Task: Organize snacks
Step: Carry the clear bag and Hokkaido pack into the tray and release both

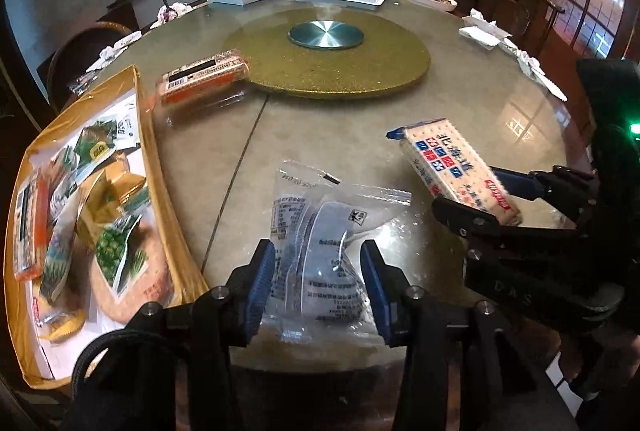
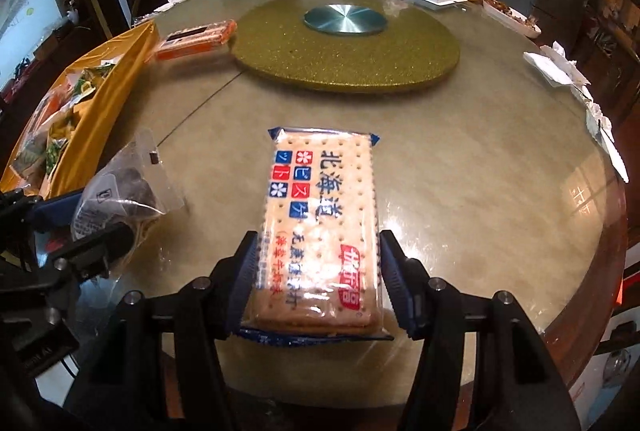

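My left gripper [image 1: 318,285] is shut on a clear bag with a dark pastry [image 1: 320,251], near the table's front edge; the bag also shows in the right wrist view [image 2: 120,191]. My right gripper [image 2: 318,279] is shut on a cracker pack with blue and red print [image 2: 320,223], held level above the table; it also shows in the left wrist view [image 1: 460,171] to the right of my left gripper. A yellow tray [image 1: 154,159] at the left holds several snack packets. An orange snack pack [image 1: 202,77] lies beside the tray's far end.
A gold turntable [image 1: 332,67] with a metal hub sits in the middle of the round table [image 2: 480,171]. White boxes, dishes and crumpled napkins [image 1: 484,31] line the far and right edges. A chair [image 1: 76,51] stands at the far left.
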`<action>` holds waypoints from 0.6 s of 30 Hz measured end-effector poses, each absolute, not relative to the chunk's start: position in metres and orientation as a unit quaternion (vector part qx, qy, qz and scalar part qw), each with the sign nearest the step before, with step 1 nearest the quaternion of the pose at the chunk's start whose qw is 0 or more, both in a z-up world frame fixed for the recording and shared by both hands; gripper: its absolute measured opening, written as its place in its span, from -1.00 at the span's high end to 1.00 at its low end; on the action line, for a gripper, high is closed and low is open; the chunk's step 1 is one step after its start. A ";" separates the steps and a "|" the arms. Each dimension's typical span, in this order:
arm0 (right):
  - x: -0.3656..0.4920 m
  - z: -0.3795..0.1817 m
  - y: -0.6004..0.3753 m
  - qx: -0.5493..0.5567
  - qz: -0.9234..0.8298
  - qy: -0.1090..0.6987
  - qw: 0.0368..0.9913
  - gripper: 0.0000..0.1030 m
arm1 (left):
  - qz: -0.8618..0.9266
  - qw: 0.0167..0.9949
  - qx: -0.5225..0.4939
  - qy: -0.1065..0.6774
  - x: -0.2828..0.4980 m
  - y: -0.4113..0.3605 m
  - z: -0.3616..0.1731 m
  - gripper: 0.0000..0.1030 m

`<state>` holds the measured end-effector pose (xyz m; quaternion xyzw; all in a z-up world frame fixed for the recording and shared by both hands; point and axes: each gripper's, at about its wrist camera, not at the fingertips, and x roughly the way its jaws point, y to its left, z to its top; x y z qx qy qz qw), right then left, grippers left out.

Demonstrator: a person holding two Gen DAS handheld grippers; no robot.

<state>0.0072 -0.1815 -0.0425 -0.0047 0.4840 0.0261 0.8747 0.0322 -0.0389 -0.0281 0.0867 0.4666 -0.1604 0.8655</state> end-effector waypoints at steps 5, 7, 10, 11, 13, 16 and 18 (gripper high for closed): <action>0.007 -0.043 -0.183 -0.005 0.027 0.475 0.880 -0.13 | -0.161 0.870 0.076 0.459 0.040 -0.037 -0.031 0.14; 0.007 -0.043 -0.183 -0.006 0.026 0.473 0.880 -0.10 | -0.159 0.874 0.078 0.453 0.041 -0.037 -0.032 0.19; 0.007 -0.043 -0.183 -0.003 0.025 0.471 0.882 -0.09 | -0.163 0.875 0.067 0.452 0.042 -0.034 -0.030 0.24; 0.007 -0.042 -0.183 -0.003 0.025 0.470 0.882 -0.09 | -0.166 0.876 0.059 0.449 0.042 -0.031 -0.029 0.25; 0.006 -0.042 -0.184 0.009 0.026 0.467 0.884 -0.09 | -0.171 0.881 0.030 0.440 0.041 -0.024 -0.027 0.27; 0.004 -0.040 -0.184 0.023 0.031 0.460 0.887 -0.09 | -0.168 0.886 0.005 0.432 0.039 -0.016 -0.023 0.28; 0.002 -0.035 -0.183 0.035 0.037 0.450 0.892 -0.09 | -0.173 0.887 -0.011 0.428 0.037 -0.012 -0.017 0.28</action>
